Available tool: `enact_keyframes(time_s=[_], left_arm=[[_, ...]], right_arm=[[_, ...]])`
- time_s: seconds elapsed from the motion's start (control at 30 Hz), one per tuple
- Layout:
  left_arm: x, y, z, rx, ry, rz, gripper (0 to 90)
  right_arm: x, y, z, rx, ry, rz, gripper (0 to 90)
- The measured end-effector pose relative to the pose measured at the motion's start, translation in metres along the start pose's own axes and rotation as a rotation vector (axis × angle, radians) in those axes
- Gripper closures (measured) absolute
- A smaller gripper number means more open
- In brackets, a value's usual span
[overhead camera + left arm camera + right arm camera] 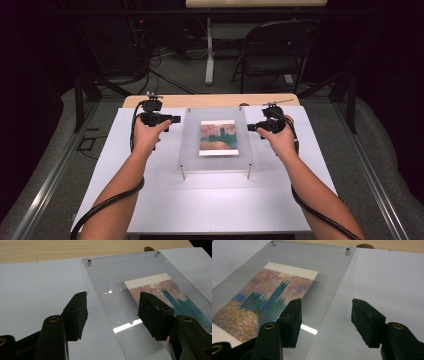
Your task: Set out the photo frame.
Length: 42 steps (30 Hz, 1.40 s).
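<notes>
A clear acrylic plate on small metal standoffs rests on the white board, and a painted postcard of blue towers lies under it. My left gripper hangs open at the plate's left edge, its jaws straddling that edge without touching. At the right edge my right gripper is open too, and the plate's edge runs between its jaws. The postcard shows through the plate in both gripper views.
A white board covers the wooden table. Metal standoffs hold up the plate's corners. A small brown knob sits behind the plate's far edge. Beyond the table stand a folding chair and a table leg.
</notes>
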<state>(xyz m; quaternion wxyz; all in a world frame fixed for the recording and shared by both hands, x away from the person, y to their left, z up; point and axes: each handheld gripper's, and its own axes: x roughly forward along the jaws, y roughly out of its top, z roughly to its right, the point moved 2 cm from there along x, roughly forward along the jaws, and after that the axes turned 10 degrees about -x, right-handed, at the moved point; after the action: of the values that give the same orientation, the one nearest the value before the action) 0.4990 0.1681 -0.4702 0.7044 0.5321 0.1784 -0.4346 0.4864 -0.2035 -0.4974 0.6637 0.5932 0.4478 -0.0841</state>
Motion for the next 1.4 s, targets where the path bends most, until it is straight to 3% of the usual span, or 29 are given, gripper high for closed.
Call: enact_keyframes(time_s=[0.2, 0.7, 1.4], left_arm=[[0.018, 0.002, -0.001, -0.016, 0.013, -0.017, 40.6], [0.058, -0.007, -0.005, -0.070, 0.030, -0.087, 40.1], [0.087, -0.015, 0.000, -0.115, -0.022, -0.150, 40.2]], right_arm=[[0.017, 0.010, 0.002, 0.062, 0.012, -0.011, 44.1], [0.043, 0.005, 0.003, 0.099, -0.008, -0.058, 41.0], [0.064, -0.001, 0.011, 0.162, 0.064, -0.074, 40.7]])
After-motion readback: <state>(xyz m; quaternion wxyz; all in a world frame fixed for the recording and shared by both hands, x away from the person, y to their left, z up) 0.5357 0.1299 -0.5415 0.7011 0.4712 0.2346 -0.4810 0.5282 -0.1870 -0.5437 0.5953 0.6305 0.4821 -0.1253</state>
